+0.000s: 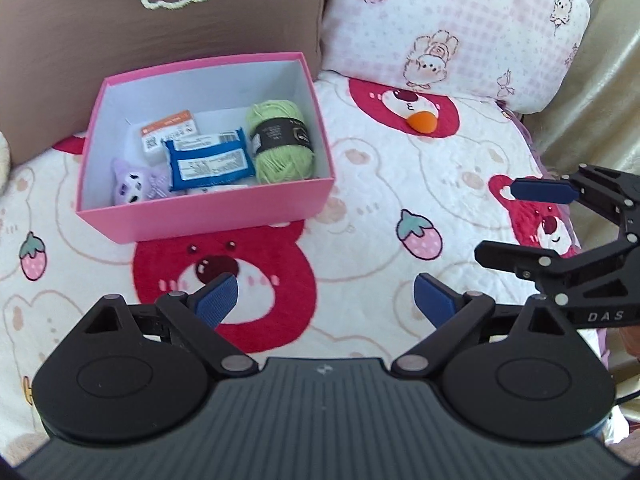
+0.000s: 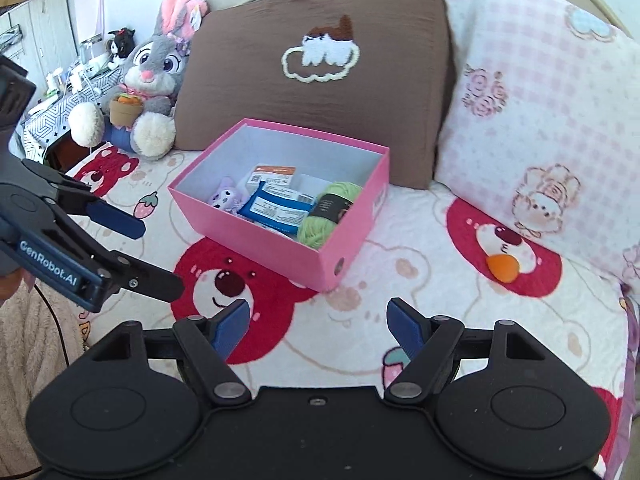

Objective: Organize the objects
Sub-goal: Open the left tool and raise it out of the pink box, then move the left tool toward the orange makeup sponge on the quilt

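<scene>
An open pink box (image 1: 208, 216) (image 2: 280, 252) stands on the bear-print blanket. In it lie a green yarn ball (image 1: 280, 140) (image 2: 326, 216), a blue packet (image 1: 208, 160) (image 2: 276, 208), a white packet with an orange label (image 1: 170, 132) and a small purple plush (image 1: 132, 184) (image 2: 226, 200). An orange round object (image 1: 422, 120) (image 2: 502, 266) lies alone on the blanket to the right of the box. My left gripper (image 1: 326, 284) (image 2: 160, 256) hovers open and empty in front of the box. My right gripper (image 2: 318, 306) (image 1: 500, 220) is open and empty too, on the near side of the orange object.
A brown pillow (image 2: 312, 92) leans just behind the box, with a pink checked pillow (image 2: 540, 100) to its right. A grey bunny plush (image 2: 152, 80) sits at the back left. A cluttered side table (image 2: 60, 104) stands beyond the bed's left edge.
</scene>
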Demonstrator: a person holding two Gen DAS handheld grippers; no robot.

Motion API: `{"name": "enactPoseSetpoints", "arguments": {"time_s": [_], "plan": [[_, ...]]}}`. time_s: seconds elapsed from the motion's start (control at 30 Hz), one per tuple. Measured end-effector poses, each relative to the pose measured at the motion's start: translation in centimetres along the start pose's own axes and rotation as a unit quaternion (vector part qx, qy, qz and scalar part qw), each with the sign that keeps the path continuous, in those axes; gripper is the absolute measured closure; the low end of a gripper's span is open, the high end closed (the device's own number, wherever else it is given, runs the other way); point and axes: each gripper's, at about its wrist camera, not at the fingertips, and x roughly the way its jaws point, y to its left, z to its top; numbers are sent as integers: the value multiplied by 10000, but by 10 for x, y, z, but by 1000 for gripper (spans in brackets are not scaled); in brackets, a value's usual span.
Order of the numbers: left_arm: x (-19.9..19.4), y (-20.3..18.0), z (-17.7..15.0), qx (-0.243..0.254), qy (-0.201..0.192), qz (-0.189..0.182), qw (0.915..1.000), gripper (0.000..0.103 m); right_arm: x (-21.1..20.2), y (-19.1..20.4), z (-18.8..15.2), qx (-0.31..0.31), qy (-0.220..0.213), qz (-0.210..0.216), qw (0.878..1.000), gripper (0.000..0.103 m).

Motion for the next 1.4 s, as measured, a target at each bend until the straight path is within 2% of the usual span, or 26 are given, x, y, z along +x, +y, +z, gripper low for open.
{"name": "enactPoseSetpoints", "arguments": {"time_s": [0.5, 0.6, 0.83, 1.07, 1.23, 1.4], "plan": [[22, -79, 30, 806, -26, -30, 9967, 7, -24, -60, -30, 257, -164, -546, 9980, 23], [32, -90, 37, 933, -108, 72, 9956, 7, -25, -69, -33, 315, -153, -637, 9974, 23], [58, -108, 55, 1083, -216, 104, 9938, 7, -17, -95, -40, 596, -120, -791, 9950, 23], [89, -119, 72, 1027, -159, -10, 9946, 7, 3, -118, -42, 686, -289, -1128, 9908, 23], [108, -127, 80, 1099, -182, -32, 9938, 7, 15, -128, -39, 663, -442, -1212, 9894, 23], [125, -129, 89, 988, -427, -51, 9942, 7, 31, -137, -39, 547, -664, -1223, 9888, 23]]}}
